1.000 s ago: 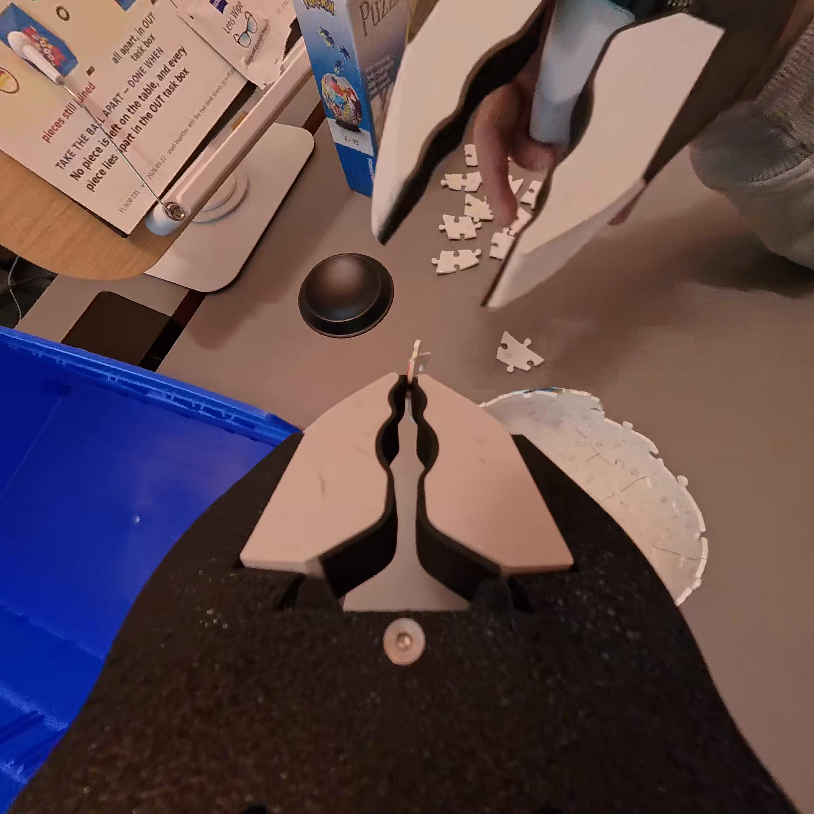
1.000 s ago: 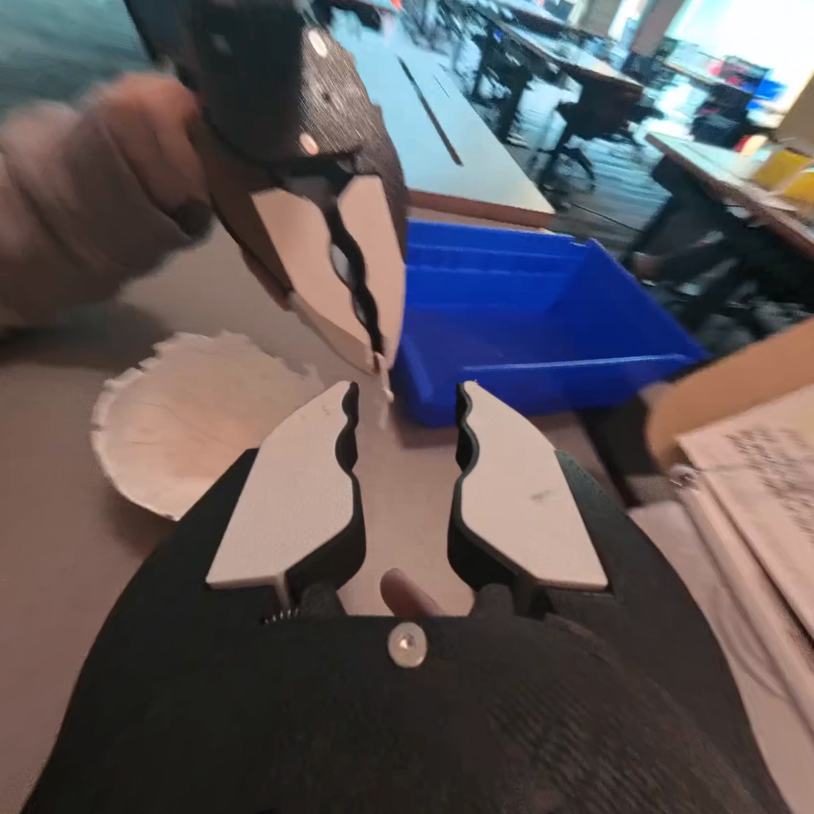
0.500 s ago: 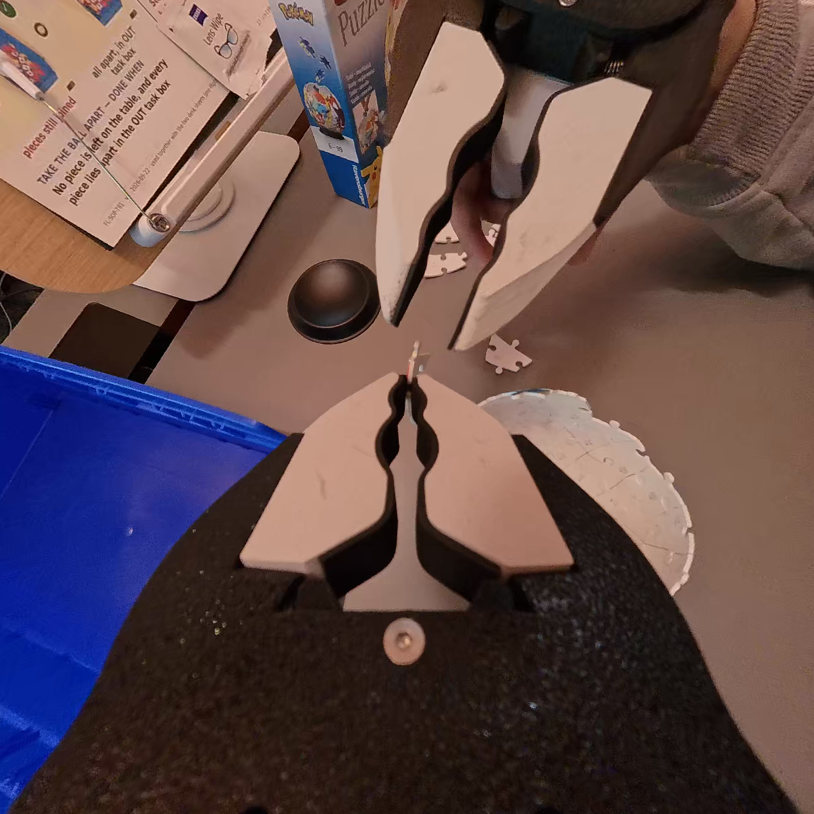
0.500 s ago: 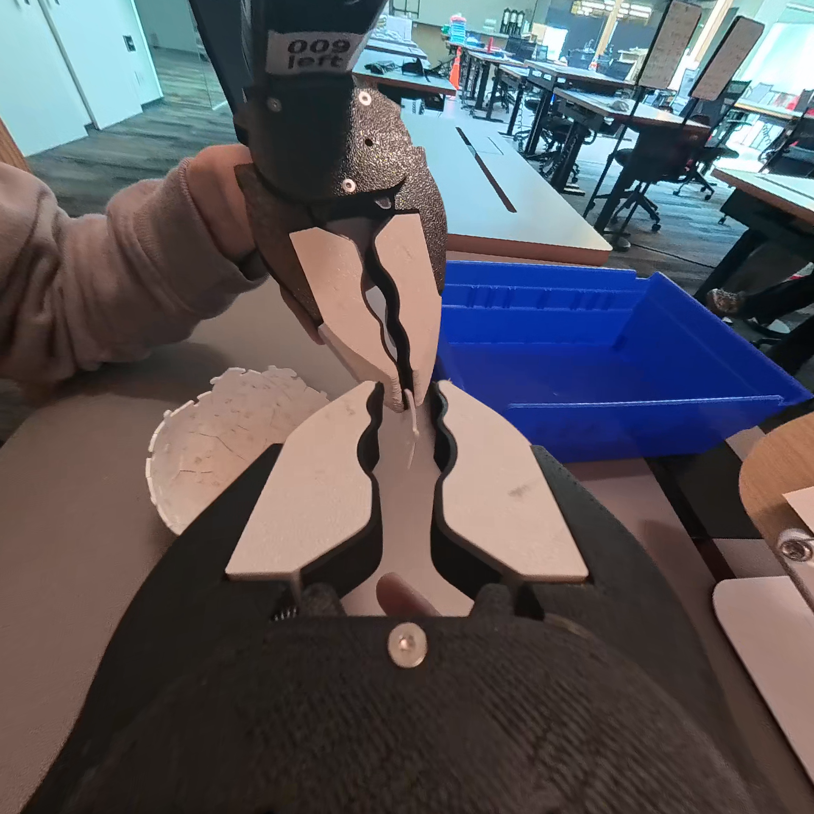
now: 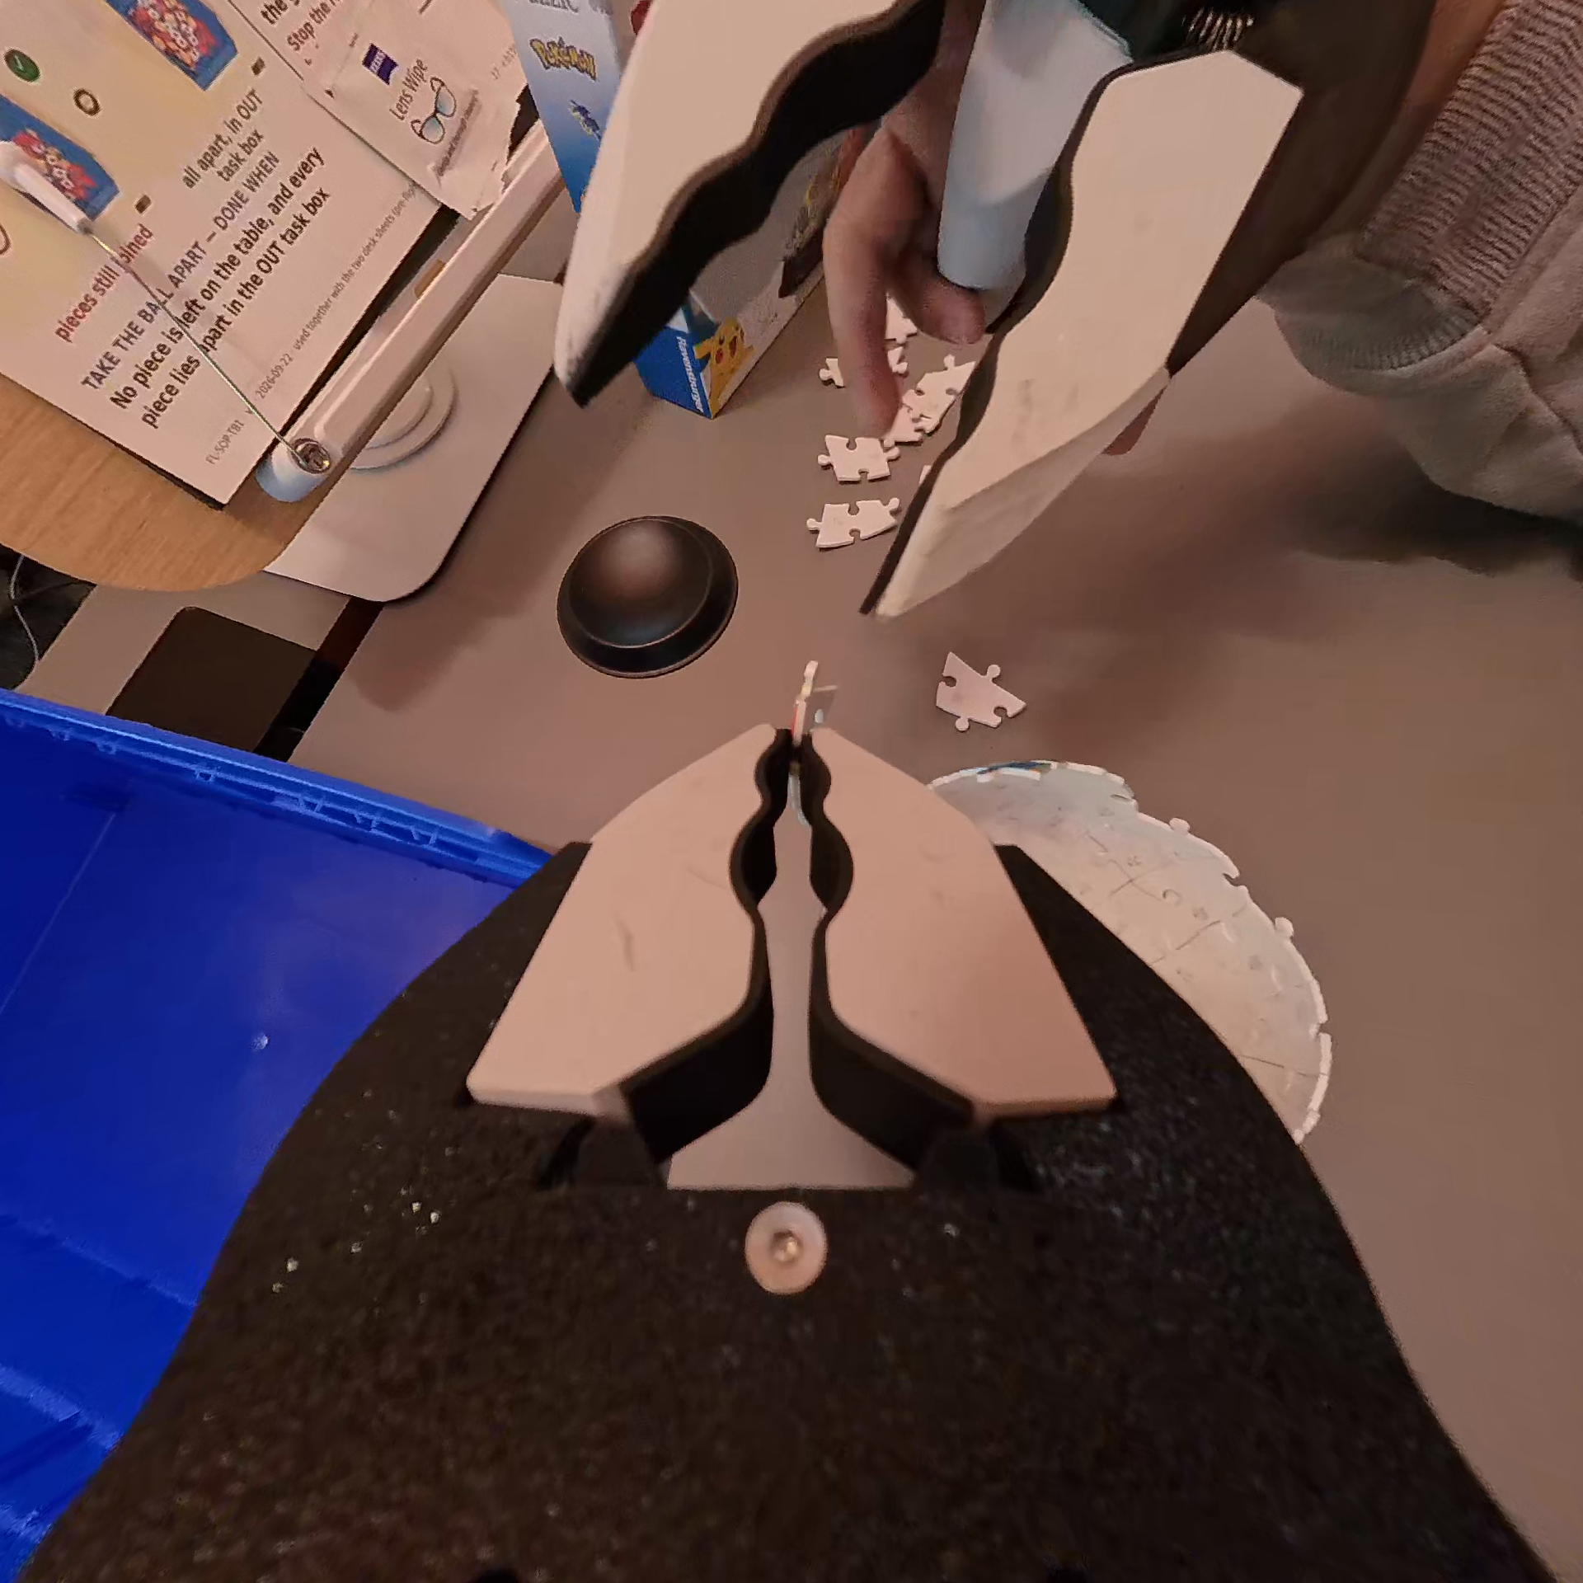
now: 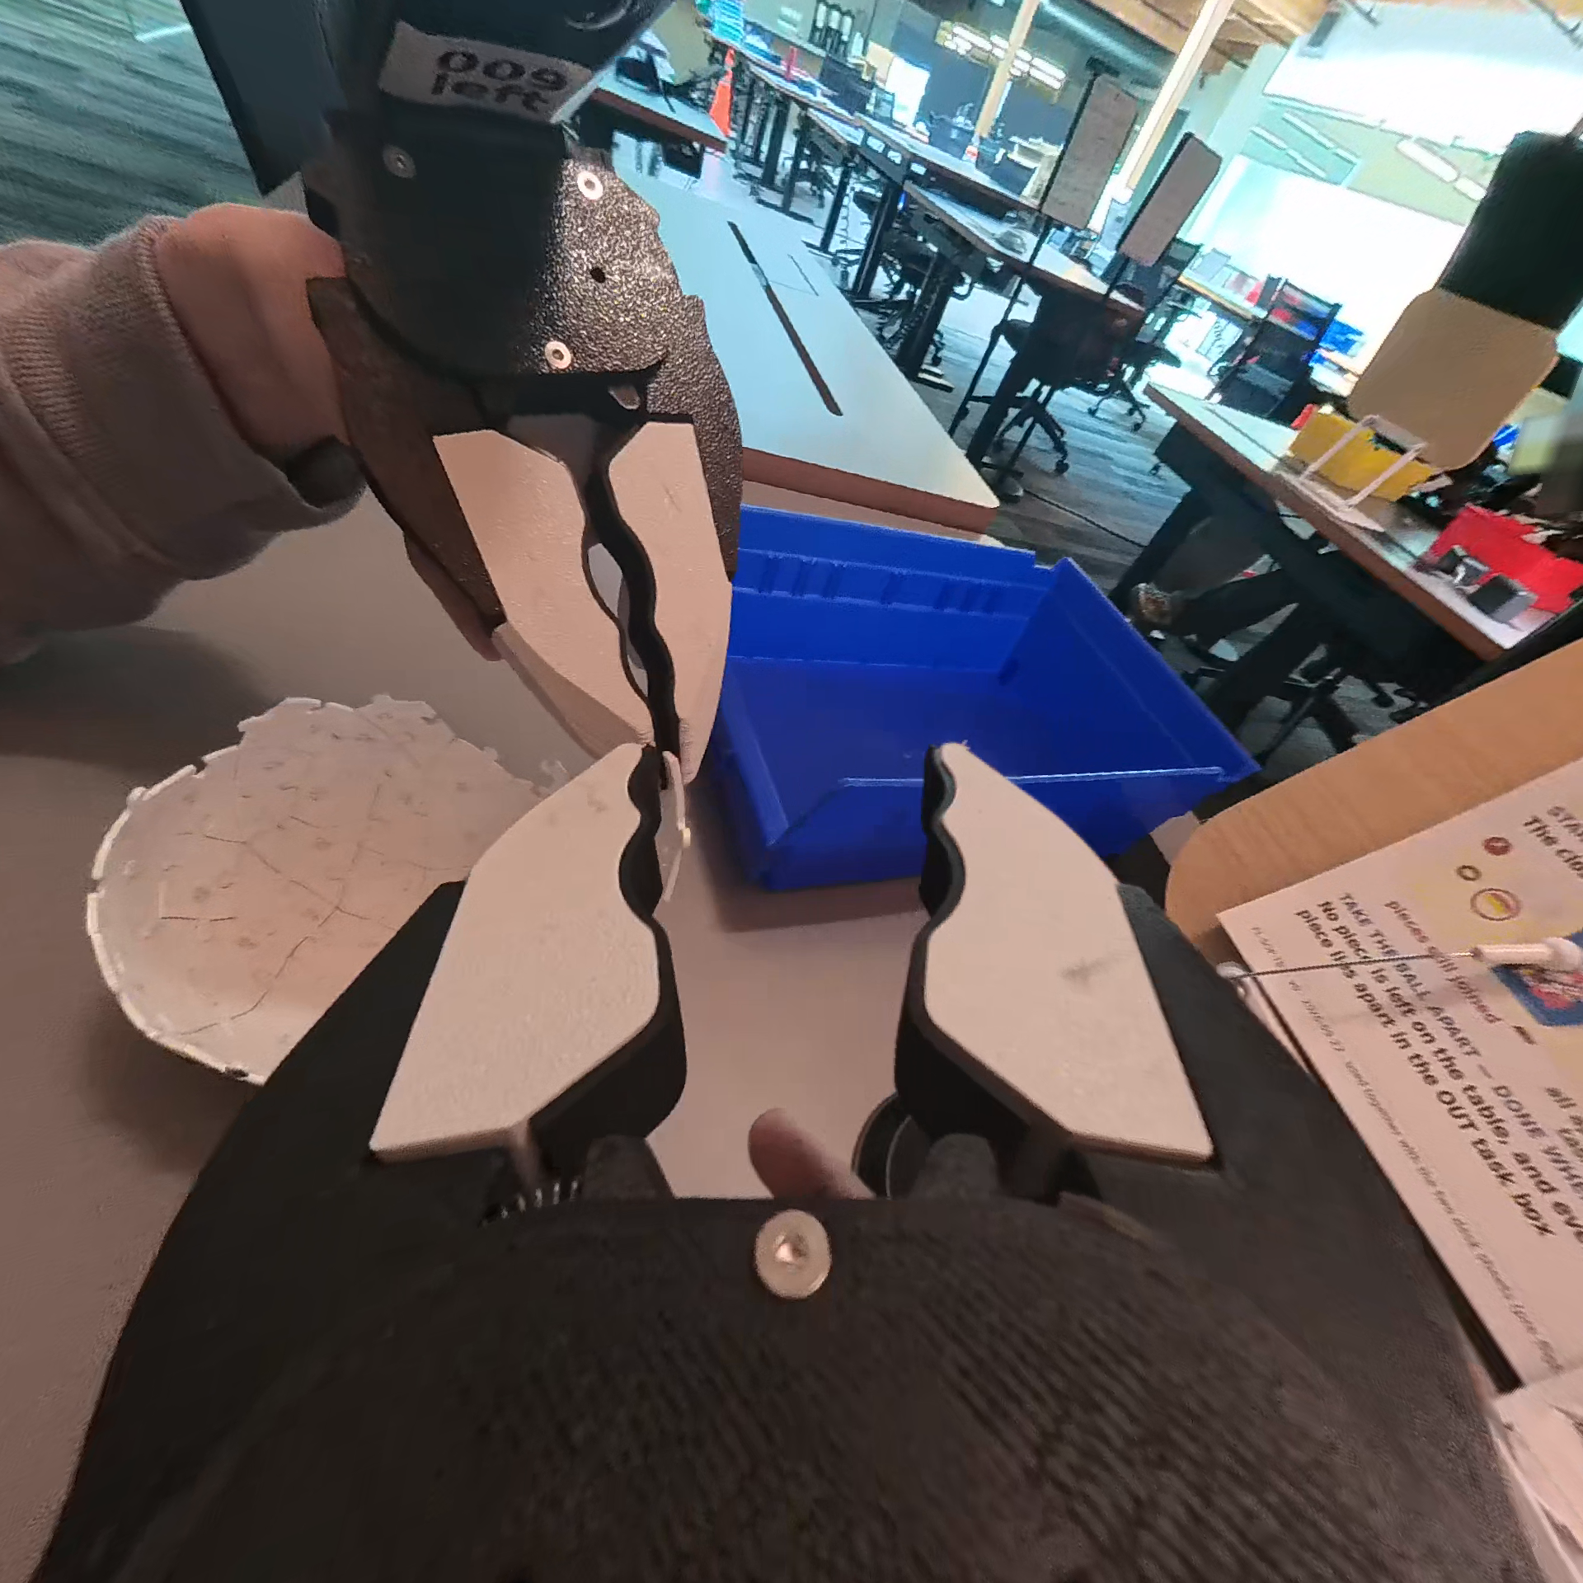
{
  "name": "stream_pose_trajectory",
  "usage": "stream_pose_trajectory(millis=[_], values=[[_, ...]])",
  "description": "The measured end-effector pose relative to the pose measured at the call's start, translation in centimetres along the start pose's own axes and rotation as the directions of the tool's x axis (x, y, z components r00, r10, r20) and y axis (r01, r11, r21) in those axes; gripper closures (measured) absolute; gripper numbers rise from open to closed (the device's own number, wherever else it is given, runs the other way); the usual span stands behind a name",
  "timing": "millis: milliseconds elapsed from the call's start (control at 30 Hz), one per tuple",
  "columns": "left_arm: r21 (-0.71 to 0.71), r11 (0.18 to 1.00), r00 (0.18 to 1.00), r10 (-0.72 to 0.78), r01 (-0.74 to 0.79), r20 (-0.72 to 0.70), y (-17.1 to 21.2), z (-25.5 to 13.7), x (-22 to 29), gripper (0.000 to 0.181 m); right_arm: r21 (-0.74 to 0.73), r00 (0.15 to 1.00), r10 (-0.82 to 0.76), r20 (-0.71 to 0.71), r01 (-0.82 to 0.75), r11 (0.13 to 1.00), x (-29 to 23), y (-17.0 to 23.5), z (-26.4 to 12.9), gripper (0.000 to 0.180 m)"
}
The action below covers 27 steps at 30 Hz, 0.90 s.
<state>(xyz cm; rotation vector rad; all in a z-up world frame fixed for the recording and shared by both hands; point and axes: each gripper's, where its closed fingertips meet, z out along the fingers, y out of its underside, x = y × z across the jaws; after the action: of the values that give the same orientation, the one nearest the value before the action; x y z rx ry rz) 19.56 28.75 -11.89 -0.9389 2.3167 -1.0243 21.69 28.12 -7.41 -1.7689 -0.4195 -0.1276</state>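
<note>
Puzzle piece [image 5: 805,698] is pinched edge-on at the very tips of my left gripper [image 5: 798,745], jaws pressed together on it, so most of it sticks out past the tips where smth else could get at it. It's up in the air just above the white puzzle half-shell [image 5: 1182,908], which sits open side up on the grey table [image 5: 1285,685]. Blue bin [image 5: 214,942] is right beside the shell, on its left from my left cam. My right gripper [image 6: 784,762] is spread wide w/ nothing in it, facing the left one; its left finger looks to be touching or nearly touching the piece, can't tell which. Beyond the shell: loose pieces [image 5: 857,488], a dark dome-shaped knob thing [image 5: 647,591] and a puzzle box [image 5: 694,360].
</note>
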Motion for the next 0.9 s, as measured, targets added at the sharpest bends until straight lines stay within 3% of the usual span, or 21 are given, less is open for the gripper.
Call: stream_pose_trajectory(millis=[33, 200, 400, 900], values=[[0.002, 1.000, 1.000, 0.001, -0.001, 0.001, 0.0, 0.0, 0.0, 0.179, 0.006, 1.000, -0.012, -0.015, 0.012, 1.000, 0.2, -0.2, -0.1, 0.121], [0.001, 1.000, 1.000, -0.001, 0.001, 0.004, 0.0, 0.0, -0.1, 0.179, -0.011, 0.986, -0.089, -0.140, 0.088, 0.996, 2.0, -0.7, -0.7, 0.117], [0.003, 1.000, 1.000, -0.004, 0.004, 0.010, 0.0, 0.0, -0.2, 0.179, 0.025, 0.970, -0.073, -0.232, 0.081, 0.996, 3.6, -1.5, -1.9, 0.120], [-0.008, 1.000, 1.000, -0.007, 0.007, 0.006, 0.3, 0.4, -0.3, 0.179, 0.005, 0.964, -0.075, -0.253, 0.079, 0.997, 4.4, -0.8, -1.9, 0.121]])
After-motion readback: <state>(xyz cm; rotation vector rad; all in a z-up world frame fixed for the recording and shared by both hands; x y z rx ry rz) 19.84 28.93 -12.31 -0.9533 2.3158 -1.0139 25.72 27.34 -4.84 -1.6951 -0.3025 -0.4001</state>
